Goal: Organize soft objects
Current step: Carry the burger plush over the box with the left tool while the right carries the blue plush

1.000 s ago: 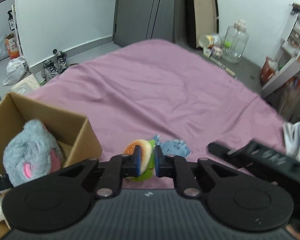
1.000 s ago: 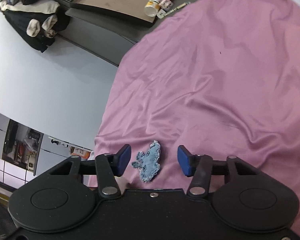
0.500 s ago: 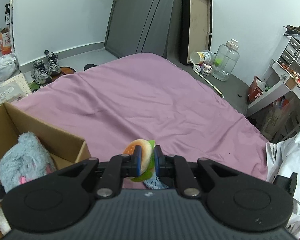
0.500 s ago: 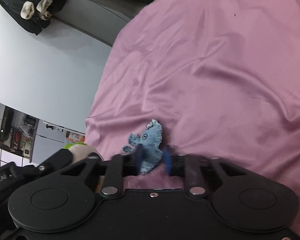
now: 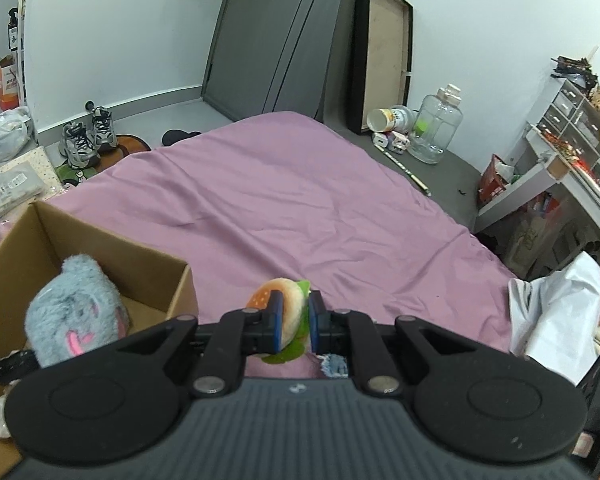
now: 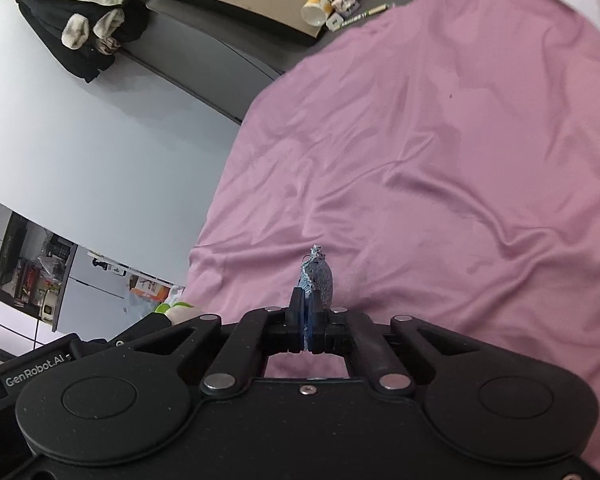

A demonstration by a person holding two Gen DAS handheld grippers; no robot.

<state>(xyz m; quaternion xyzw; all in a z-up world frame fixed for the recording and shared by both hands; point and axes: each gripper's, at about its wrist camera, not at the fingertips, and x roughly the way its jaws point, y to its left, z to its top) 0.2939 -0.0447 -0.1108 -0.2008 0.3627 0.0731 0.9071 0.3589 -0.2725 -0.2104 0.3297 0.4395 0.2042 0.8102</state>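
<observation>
My left gripper [image 5: 294,322] is shut on a plush burger toy [image 5: 282,304] with a green lettuce edge, held above the pink bedsheet [image 5: 300,200]. A cardboard box [image 5: 80,240] at the lower left holds a grey plush animal [image 5: 72,312]. My right gripper [image 6: 308,320] is shut on a small flat blue fabric toy [image 6: 318,276], held edge-on above the bedsheet [image 6: 440,160]. A bit of this blue toy [image 5: 334,364] shows under the left gripper. The burger toy and left gripper [image 6: 172,314] show at the lower left of the right wrist view.
Shoes [image 5: 86,136] and bags lie on the floor beyond the bed's left side. A clear water jug [image 5: 434,128] and cup stand past the far edge. Shelves [image 5: 560,152] and a white plastic bag [image 5: 556,308] are at the right.
My right gripper closed on the blue fabric toy and lifted it off the sheet. My left gripper, still holding the burger toy, rose and tilted up.
</observation>
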